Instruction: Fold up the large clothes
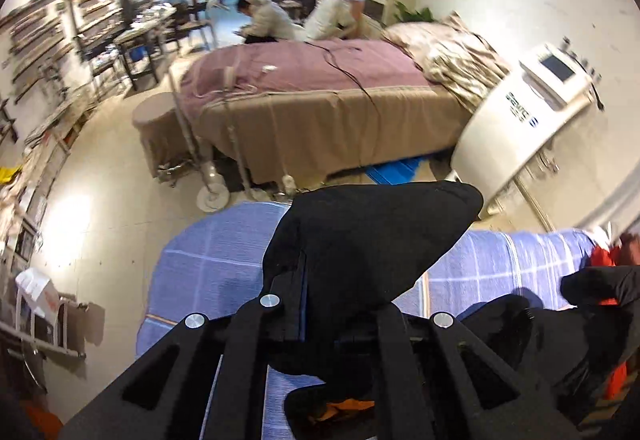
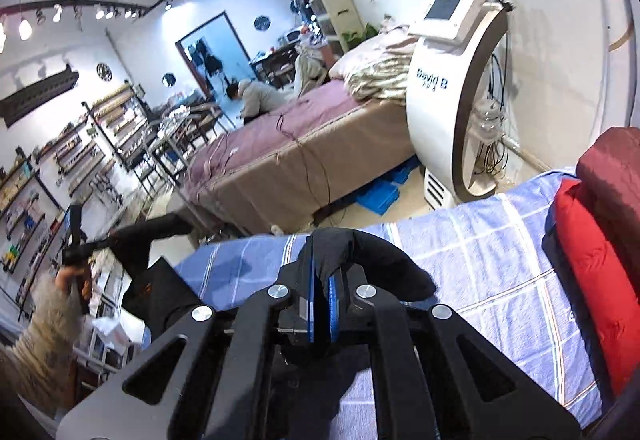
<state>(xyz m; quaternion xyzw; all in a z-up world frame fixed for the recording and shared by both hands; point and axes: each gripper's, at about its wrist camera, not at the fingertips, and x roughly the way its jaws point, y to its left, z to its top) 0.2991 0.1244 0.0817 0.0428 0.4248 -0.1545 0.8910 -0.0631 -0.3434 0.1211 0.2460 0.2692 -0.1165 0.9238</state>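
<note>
**Both tongs clamped on a black garment above a checked bed**

The right wrist view gives the clearest grip: the right tongs [image 2: 322,280] are pressed together, their blue pads [image 2: 333,304] nipping a bunched fold of the black garment [image 2: 376,260], which bulges in a soft roll over the fingertips and hangs off to the right. The same view shows what the other cannot: far to the left, the person's hand [image 2: 74,276] in a fuzzy beige sleeve grips the left tongs [image 2: 120,236], with more of the black cloth hanging below it, an orange mark showing on it.

The left wrist view shows the left tongs [image 1: 316,280] closed on the garment [image 1: 372,236], which stands up in a matte, peaked mass that hides the fingertips. At its right edge, dark cloth lies against something orange-red; the blur there hides detail.

Under both tools lies the bed [image 2: 480,240], covered in a blue-lilac sheet with white checked lines. Only the right view shows the glossy red padded jacket [image 2: 588,260] and the dull maroon cushion [image 2: 612,163] at its far end.

Beyond stand a treatment bed [image 1: 320,119] draped in tan and mauve cloth and a smooth white curved machine [image 2: 440,99] with a small screen.
</note>
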